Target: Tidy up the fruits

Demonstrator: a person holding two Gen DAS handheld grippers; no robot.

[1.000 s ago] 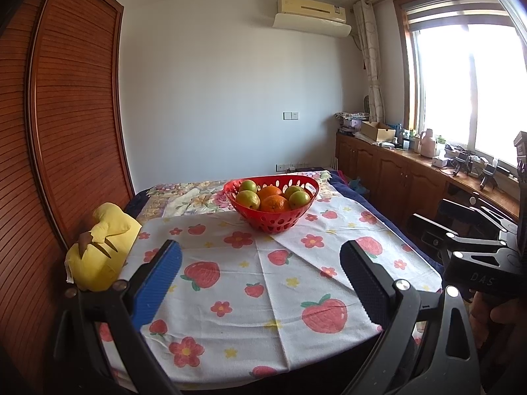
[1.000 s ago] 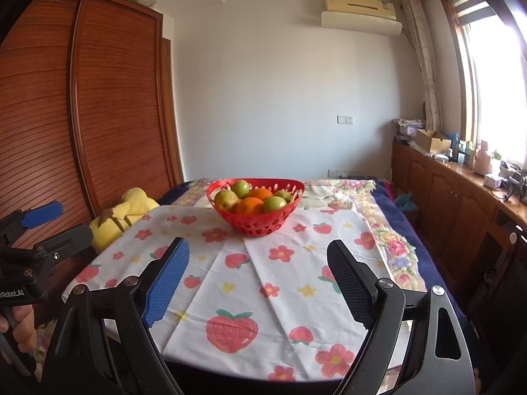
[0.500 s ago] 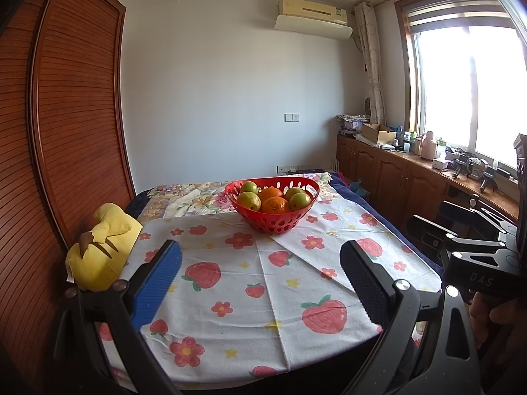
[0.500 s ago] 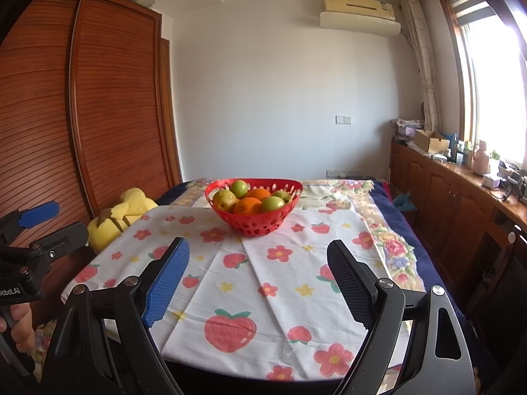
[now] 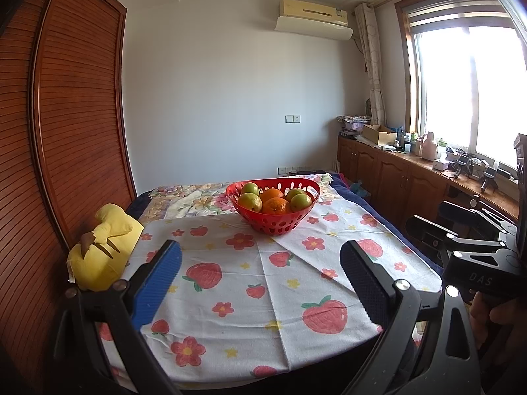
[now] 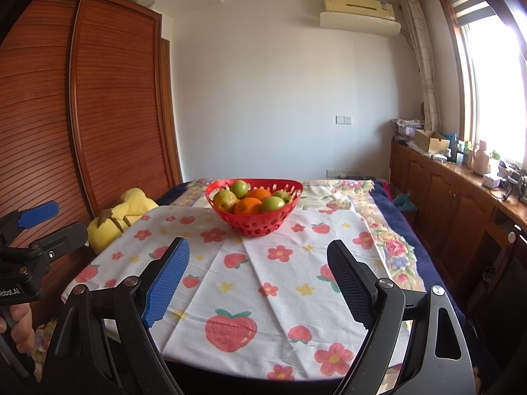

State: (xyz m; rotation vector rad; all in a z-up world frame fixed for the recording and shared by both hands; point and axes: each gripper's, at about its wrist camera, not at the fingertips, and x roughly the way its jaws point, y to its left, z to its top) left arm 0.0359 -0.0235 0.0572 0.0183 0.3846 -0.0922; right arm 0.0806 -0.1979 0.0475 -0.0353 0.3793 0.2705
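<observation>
A red basket (image 5: pixel 273 220) with oval holes in its wall stands on a cloth (image 5: pixel 263 283) printed with strawberries and flowers, toward the far end of it. The basket holds the fruit: two oranges (image 5: pixel 276 205) in the middle and green apples (image 5: pixel 249 201) around them, three counted from the left wrist view and a fourth showing at the back in the right wrist view (image 6: pixel 282 195). All the fruit lies inside the basket; none lies on the cloth.

The left gripper (image 5: pixel 260 273) sits low over the near edge of the cloth, well apart from the basket. Its jaws are spread wide with nothing between them; only the cloth shows in the gap. One pad is blue (image 5: pixel 158 284), the other black. The right gripper (image 6: pixel 258 271) is in the same posture in its own view, jaws released and empty, also well short of the basket. Each gripper shows at the edge of the other's view, the right gripper's black body at the right edge of the left wrist view and the left gripper at the left edge of the right wrist view, with part of a hand (image 6: pixel 18 329) on its handle.

A yellow plush toy (image 5: pixel 102 250) lies at the left edge of the cloth, against a brown slatted wardrobe (image 5: pixel 66 131). A flowered bedspread (image 6: pixel 378 223) lies under the cloth. Wooden cabinets (image 6: pixel 444 197) run along the right under a bright window (image 5: pixel 477 89), their top crowded with small items. An air conditioner (image 6: pixel 359 10) hangs high on the white wall.
</observation>
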